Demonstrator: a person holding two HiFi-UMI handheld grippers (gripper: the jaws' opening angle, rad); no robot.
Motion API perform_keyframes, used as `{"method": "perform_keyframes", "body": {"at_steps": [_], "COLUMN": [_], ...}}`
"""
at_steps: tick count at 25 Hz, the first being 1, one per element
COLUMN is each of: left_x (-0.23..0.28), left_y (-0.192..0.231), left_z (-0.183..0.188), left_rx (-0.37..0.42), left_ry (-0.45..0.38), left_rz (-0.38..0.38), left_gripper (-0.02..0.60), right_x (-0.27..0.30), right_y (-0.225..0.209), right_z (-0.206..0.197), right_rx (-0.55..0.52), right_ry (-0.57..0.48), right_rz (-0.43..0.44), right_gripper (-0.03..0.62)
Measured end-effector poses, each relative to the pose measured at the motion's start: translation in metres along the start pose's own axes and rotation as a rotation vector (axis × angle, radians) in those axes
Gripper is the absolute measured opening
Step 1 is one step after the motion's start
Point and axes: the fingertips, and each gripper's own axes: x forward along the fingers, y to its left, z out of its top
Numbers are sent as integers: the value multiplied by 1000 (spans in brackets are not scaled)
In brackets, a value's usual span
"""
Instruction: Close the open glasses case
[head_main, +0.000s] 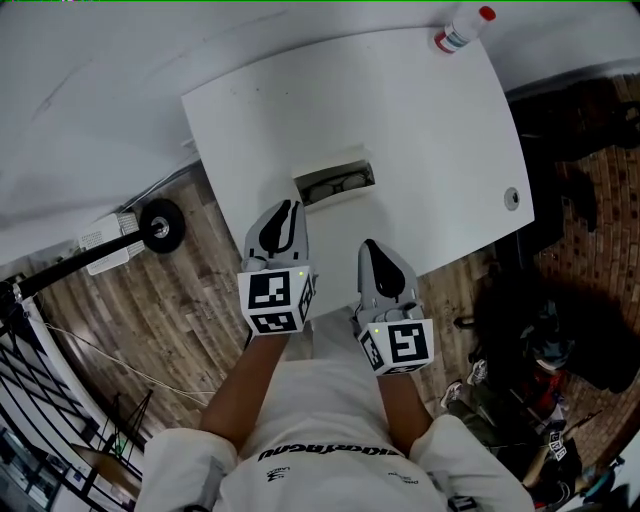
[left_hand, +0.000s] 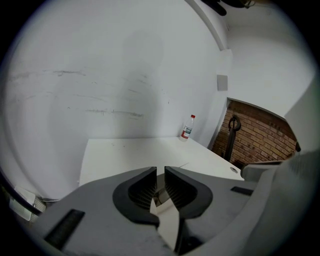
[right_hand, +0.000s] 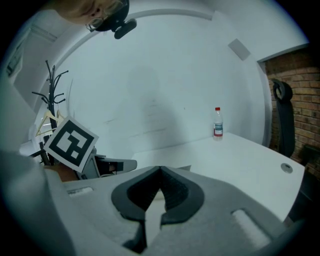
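The open glasses case (head_main: 337, 183) lies on the white table (head_main: 430, 120) near its front edge, with dark glasses showing inside. My left gripper (head_main: 288, 207) hovers just in front of the case's left end, its jaws shut but for a thin slit and holding nothing (left_hand: 160, 170). My right gripper (head_main: 368, 245) hangs over the table's front edge, a little nearer to me than the case, with its tips touching and nothing between them (right_hand: 160, 170). In both gripper views the jaws hide most of the case.
A plastic bottle with a red cap (head_main: 460, 28) stands at the table's far right corner. A round cable grommet (head_main: 512, 197) sits by the right edge. On the floor are a wheeled frame (head_main: 160, 225) at the left and dark bags (head_main: 560, 330) at the right.
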Motion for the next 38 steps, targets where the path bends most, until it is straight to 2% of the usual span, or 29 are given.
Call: {"method": "perform_keyframes", "body": {"at_steps": [6,16,38], "left_x": [21,46,76], "left_y": [13,24,35], "left_z": [-10,-24,-34], "left_rx": [-42,-68,-123], "left_ry": [27,62,100], "left_rz": [-1,-1,-17], "left_gripper": [52,54,54], "right_x": [13,28,30], "right_y": [-6,-11,-16], "right_z": [-12,-27,-35], "right_rx": [14,19,25], "right_ry": [23,55,77], "right_rz": [-3,0,-8], "right_gripper": [-3,-3,-3]}}
